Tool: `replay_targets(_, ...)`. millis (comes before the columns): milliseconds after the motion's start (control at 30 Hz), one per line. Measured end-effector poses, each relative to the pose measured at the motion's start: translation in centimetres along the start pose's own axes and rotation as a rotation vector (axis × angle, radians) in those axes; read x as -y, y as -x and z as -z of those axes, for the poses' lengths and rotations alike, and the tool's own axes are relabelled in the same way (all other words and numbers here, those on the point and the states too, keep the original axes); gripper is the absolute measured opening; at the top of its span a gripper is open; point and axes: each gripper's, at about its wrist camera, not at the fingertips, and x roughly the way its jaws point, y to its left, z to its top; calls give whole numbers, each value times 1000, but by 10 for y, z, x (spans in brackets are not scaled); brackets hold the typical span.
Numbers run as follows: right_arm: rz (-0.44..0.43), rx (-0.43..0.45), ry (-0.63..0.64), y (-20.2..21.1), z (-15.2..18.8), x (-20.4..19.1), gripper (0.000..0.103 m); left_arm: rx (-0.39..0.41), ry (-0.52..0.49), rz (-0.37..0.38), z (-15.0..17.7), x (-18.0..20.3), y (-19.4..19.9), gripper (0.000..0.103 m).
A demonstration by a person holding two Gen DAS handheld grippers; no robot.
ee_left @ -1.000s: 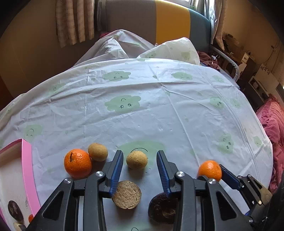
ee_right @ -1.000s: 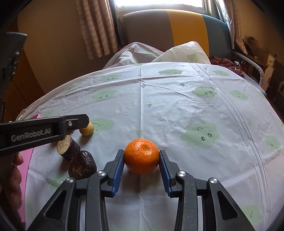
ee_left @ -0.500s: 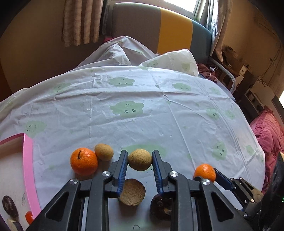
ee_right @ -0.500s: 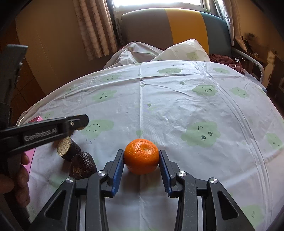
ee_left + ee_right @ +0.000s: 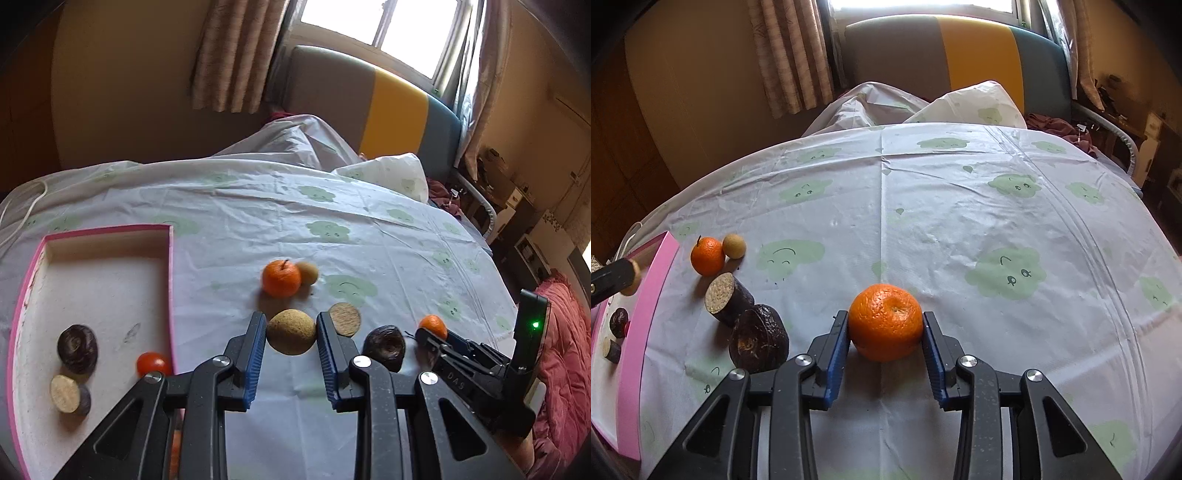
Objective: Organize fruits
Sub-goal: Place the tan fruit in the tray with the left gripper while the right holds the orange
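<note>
Tan rough-skinned fruit (image 5: 291,332) sat pinched in left tongs (image 5: 291,343), lifted off the bench. Orange (image 5: 885,321) rested on the bench, touched on both sides by right tongs (image 5: 885,334). Second orange (image 5: 281,278) touched a small tan fruit (image 5: 308,273). Cut brown cylinder (image 5: 727,297) leaned beside dark wrinkled fruit (image 5: 759,340). Pink tray (image 5: 170,280) held a dark round fruit (image 5: 77,348), small red fruit (image 5: 153,363), and cut piece (image 5: 68,393).
</note>
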Motion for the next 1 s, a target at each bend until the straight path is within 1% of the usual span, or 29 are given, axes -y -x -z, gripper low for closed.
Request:
replay_targets(133, 17, -2, 9, 5, 5, -1, 38, 6, 89, -51, 12, -45, 17, 28)
replay_targets(200, 23, -4, 11, 7, 7, -2, 38, 11, 114, -95, 17, -64, 23, 28)
replay_targets(267, 30, -6, 16, 9, 9, -3, 38, 2, 137, -117, 22, -80, 25, 28)
replay_targets(367, 38, -9, 23, 11, 11, -5, 38, 0, 149, -166, 31, -94, 26, 28)
replay_targets(467, 46, -11, 31, 13, 13, -7, 38, -21, 164, -183, 38, -101, 23, 29)
replay_targets(500, 49, -12, 34, 14, 14, -8, 38, -24, 167, -185, 40, -102, 23, 33)
replay_targets(567, 54, -14, 39, 15, 15, -9, 38, -29, 171, -199, 45, -102, 23, 38)
replay_targets(667, 58, -16, 39, 17, 16, -8, 38, -29, 170, -224, 50, -100, 26, 40)
replay_targets(733, 59, -14, 31, 20, 17, -7, 38, -19, 163, -231, 54, -98, 32, 43)
replay_targets(800, 56, -5, 23, 25, 17, -6, 38, -11, 155, -240, 57, -95, 37, 44)
replay_targets(900, 45, 29, 22, 38, 14, -9, 38, -9, 164, -232, 64, -94, 44, 44)
replay_targets(1000, 10, 60, 44, 53, 10, -19, 38, -4, 168, -228, 69, -94, 48, 44)
